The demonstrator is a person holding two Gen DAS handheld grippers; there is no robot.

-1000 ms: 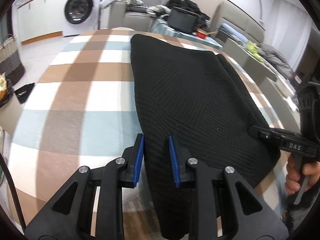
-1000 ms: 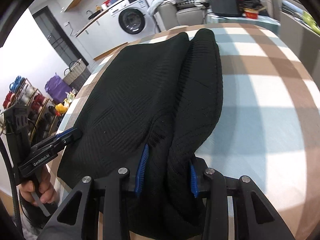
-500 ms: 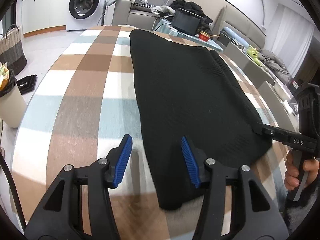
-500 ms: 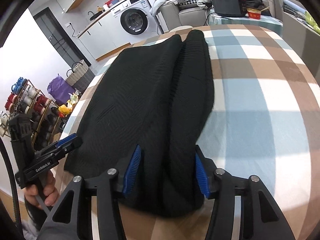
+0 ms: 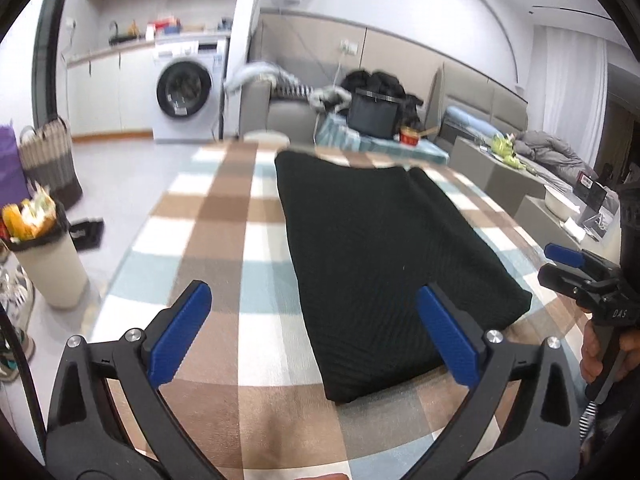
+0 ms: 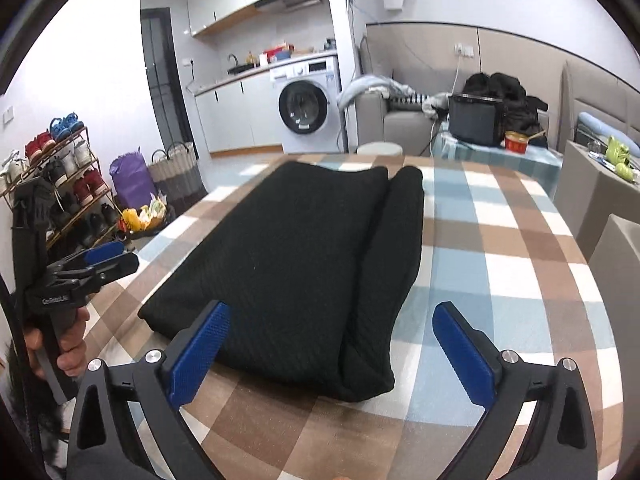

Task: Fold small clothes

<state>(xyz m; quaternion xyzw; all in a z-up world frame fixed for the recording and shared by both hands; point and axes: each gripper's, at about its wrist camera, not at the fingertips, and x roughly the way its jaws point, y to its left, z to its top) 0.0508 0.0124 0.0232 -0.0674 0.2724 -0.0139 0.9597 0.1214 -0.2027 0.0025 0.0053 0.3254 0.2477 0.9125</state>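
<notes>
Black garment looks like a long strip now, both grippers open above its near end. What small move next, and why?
Probably lower both grippers onto the near end's corners to fold it toward the far end. The black garment lies flat, lengthwise on the checked tablecloth; left gripper and right gripper are open, holding nothing.

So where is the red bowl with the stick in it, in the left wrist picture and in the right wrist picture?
Left wrist view: the small red bowl sits upper centre-right, beyond the folded black knitted garment, beside the black box.
Right wrist view: the bowl sits upper right, again right of the black box.
Shared landmark: the white washing machine, far left of the bowl in both.
</notes>
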